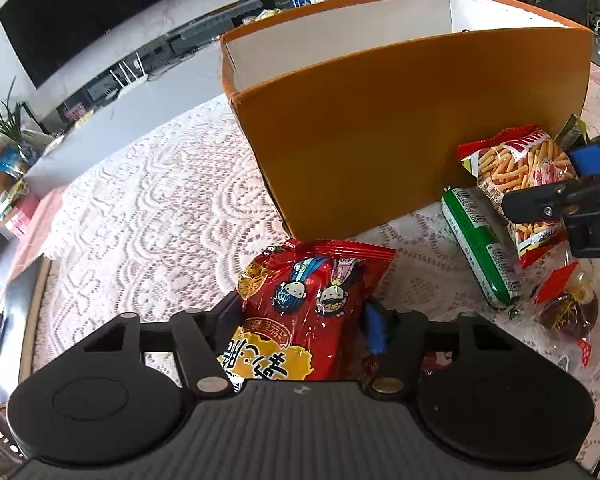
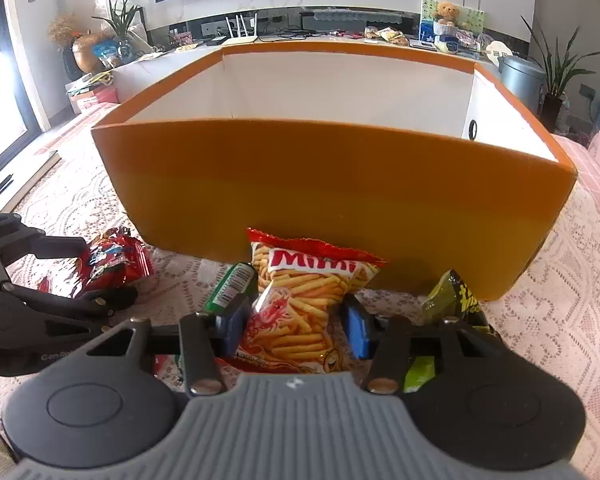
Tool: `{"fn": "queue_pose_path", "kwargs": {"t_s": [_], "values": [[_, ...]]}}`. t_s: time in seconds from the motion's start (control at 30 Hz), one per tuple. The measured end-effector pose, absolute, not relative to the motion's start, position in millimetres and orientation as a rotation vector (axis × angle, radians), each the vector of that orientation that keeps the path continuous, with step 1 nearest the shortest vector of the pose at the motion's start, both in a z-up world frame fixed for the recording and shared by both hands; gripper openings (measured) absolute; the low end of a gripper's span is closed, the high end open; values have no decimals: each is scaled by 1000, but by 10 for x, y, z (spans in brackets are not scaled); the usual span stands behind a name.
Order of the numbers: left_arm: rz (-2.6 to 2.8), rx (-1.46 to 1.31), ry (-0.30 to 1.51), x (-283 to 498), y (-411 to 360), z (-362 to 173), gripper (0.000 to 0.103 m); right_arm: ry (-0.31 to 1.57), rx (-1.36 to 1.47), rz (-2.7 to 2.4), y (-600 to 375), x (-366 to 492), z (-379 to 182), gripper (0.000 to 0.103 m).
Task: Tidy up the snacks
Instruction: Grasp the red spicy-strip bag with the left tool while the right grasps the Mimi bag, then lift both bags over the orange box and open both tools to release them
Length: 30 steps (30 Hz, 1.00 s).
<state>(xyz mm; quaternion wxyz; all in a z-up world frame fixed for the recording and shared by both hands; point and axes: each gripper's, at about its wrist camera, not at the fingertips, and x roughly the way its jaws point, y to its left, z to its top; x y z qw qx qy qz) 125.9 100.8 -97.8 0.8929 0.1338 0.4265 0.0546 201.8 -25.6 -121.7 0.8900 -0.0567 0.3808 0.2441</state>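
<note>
While both tools sit low over the bench (image 1: pixel 148 208), each has its jaws set around a snack packet. The left gripper (image 1: pixel 300 320) straddles a glossy red foil bag (image 1: pixel 312 304) printed with two cartoon figures and a yellow panel; its blue pads (image 1: pixel 374 330) press against the bag's sides, so the jaws are clenched on it at a medium gap. The right gripper (image 2: pixel 296 330) likewise grips the Mimi packet (image 2: pixel 304 304), a crinkled clear-and-red film pouch showing orange sticks, with blue pads touching both flanks.

In the left wrist view, the Mimi packet (image 1: pixel 516 176) lies at 3 o'clock, just beside the near wall of the orange box (image 1: pixel 380 140). A green tube-shaped pack (image 1: pixel 480 248) with barcodes lies below it, touching it, and a clear wrapper holding dark round items (image 1: pixel 568 304) sits at 4 o'clock.

In the right wrist view, a yellow-green pouch (image 2: pixel 456 296) rests at 3 o'clock of the Mimi packet, near the box wall.

The box is rectangular cardboard, matte orange outside, white inside, open-topped, standing upright at 12 o'clock. The bench carries a white lace cloth of scalloped pattern over pink.
</note>
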Motion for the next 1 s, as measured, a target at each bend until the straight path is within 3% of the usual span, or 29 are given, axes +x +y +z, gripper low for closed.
{"fn": "queue_pose_path", "kwargs": {"t_s": [0.47, 1.0], "values": [[102, 123, 787, 958, 940, -528, 51, 732, -97, 542, -368, 1848, -993, 42], [1, -114, 707, 761, 917, -144, 44, 674, -51, 527, -656, 1559, -674, 41]]}}
